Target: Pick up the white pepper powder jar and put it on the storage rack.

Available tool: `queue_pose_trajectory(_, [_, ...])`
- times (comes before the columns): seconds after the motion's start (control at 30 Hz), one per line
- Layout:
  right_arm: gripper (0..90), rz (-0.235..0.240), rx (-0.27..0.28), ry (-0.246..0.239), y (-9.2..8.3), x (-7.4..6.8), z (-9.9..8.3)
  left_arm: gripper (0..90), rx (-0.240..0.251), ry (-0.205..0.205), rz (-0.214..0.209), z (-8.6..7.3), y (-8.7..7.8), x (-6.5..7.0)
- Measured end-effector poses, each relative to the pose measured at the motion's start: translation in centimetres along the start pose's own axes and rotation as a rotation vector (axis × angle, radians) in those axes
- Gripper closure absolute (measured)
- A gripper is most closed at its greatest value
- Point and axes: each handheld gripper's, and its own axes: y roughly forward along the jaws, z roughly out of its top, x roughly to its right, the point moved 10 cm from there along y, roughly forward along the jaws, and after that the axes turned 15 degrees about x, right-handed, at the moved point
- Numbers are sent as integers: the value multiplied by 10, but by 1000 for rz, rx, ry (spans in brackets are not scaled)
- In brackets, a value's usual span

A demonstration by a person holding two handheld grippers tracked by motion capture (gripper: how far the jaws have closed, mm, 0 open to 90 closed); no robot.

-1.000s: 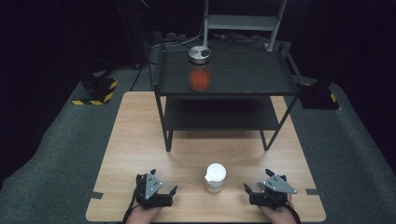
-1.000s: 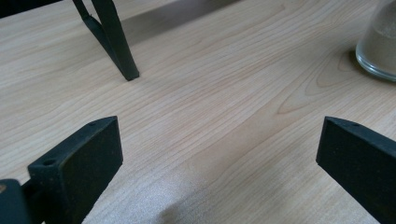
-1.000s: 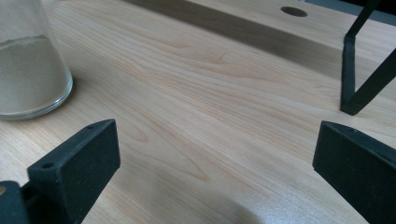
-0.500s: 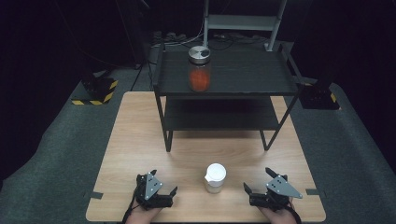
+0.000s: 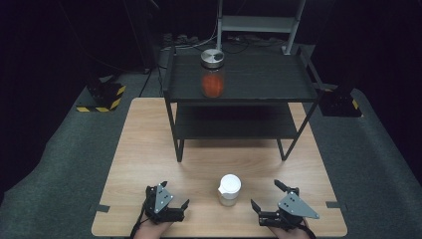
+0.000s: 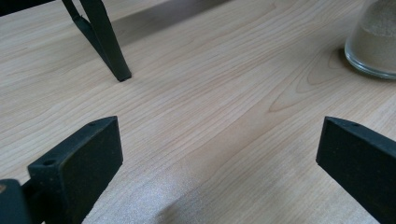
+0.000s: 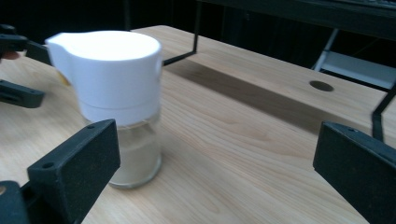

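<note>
A small glass jar [image 5: 229, 189] with a white flip-top lid and beige powder inside stands near the front edge of the wooden table [image 5: 149, 144]. My left gripper [image 5: 174, 195] rests to its left, open and empty. My right gripper [image 5: 265, 195] rests to its right, also open and empty. In the left gripper view the jaws [image 6: 219, 158] stand wide apart over bare wood, with the jar's base [image 6: 373, 42] at the upper right. The right gripper view has the jar [image 7: 116, 102] close ahead by the left jaw of the open gripper [image 7: 217, 158], not touching it.
A black two-tier metal shelf [image 5: 293, 84] stands at the back of the table. On its top tier sits a glass jar [image 5: 213, 74] with orange contents and a metal lid. One shelf leg [image 6: 109, 51] is ahead of the left gripper. Dark floor surrounds the table.
</note>
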Motion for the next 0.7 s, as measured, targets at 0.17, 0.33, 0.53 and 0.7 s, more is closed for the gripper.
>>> queue_pose_trajectory(0.17, [0,23,13,2,4,-8,3,6,2,-11,-3,0,0,-1])
queue_pose_trajectory(0.33, [0,37,16,4,8,-14,4,6,4,-9,-4,0,0,-1])
queue_pose_trajectory(0.53, [0,65,14,18,18,-24,4,6,3,-4,-1,0,0,0])
queue_pose_trajectory(0.7, [0,96,6,39,26,-29,3,6,4,-6,-3,0,0,-1])
